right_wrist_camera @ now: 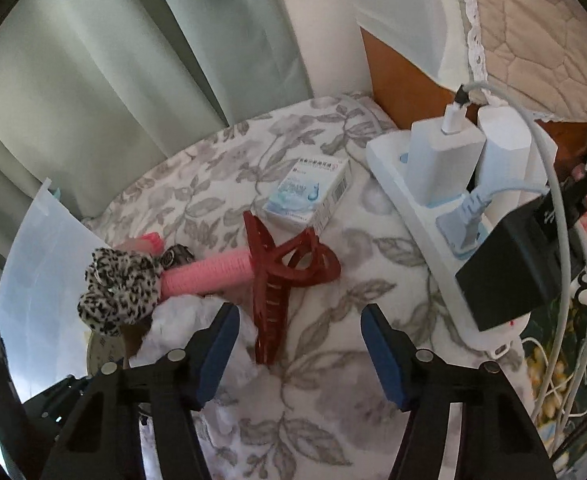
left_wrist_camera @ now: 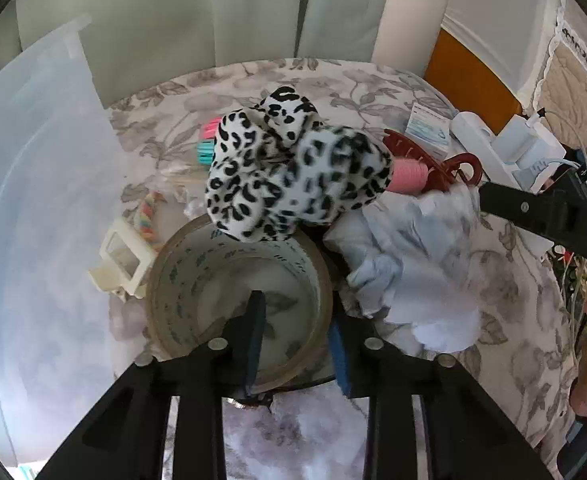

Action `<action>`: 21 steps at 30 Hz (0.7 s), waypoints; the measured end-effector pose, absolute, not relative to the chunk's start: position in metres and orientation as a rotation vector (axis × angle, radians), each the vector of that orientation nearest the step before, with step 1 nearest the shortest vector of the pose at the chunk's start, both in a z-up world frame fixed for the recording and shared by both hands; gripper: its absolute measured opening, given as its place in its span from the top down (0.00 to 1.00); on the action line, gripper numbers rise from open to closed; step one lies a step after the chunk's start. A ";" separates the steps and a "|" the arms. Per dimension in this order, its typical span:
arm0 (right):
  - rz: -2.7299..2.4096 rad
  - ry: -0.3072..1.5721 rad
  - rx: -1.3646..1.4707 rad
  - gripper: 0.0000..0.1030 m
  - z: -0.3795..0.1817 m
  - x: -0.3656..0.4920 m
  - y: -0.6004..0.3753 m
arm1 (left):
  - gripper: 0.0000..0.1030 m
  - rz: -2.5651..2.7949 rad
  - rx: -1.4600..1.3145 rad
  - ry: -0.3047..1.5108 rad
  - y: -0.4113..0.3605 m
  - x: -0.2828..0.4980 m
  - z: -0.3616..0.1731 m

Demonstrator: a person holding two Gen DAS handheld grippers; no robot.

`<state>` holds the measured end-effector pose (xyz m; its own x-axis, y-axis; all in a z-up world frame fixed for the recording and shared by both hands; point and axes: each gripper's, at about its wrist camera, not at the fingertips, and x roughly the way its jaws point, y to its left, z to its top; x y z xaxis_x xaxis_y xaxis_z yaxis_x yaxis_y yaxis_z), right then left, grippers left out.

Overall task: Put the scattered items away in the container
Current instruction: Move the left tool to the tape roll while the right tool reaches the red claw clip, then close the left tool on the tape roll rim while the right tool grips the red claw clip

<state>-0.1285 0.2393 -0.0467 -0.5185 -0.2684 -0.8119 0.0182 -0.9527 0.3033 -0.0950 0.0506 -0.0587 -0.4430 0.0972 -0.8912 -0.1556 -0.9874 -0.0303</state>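
Tape roll (left_wrist_camera: 237, 296) wall sits pinched in the left hand-held gripper (left_wrist_camera: 299, 344), ready for lifting; right hand-held gripper (right_wrist_camera: 299, 356) gapes toward the red claw clip (right_wrist_camera: 281, 280) at 12 o'clock

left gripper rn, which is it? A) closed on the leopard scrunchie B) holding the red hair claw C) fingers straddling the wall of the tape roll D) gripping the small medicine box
C: in the left wrist view the left gripper has one finger inside the tape roll and one outside its wall.
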 end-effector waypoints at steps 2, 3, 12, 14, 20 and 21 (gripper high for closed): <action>-2.570 -0.382 1.456 0.35 -0.050 -0.136 0.239 | 0.73 2.546 -1.568 0.088 0.053 -0.096 -0.060; -2.566 -0.383 1.465 0.35 -0.052 -0.139 0.238 | 0.73 2.543 -1.568 0.087 0.054 -0.097 -0.061; -2.518 -0.333 1.504 0.41 -0.068 -0.165 0.220 | 0.76 2.529 -1.575 0.044 0.052 -0.100 -0.062; -2.515 -0.331 1.511 0.41 -0.069 -0.170 0.217 | 0.77 2.526 -1.579 0.041 0.052 -0.101 -0.063; -2.522 -0.350 1.528 0.41 -0.073 -0.183 0.218 | 0.77 2.529 -1.571 0.050 0.054 -0.101 -0.064; -2.522 -0.358 1.524 0.41 -0.073 -0.181 0.222 | 0.77 2.527 -1.573 0.043 0.054 -0.102 -0.065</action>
<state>-0.1809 0.2223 -0.0732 -0.4618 -0.2697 -0.8450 0.0238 -0.9561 0.2921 -0.1023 0.0536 -0.0646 -0.4319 0.1240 -0.8933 -0.1543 -0.9861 -0.0622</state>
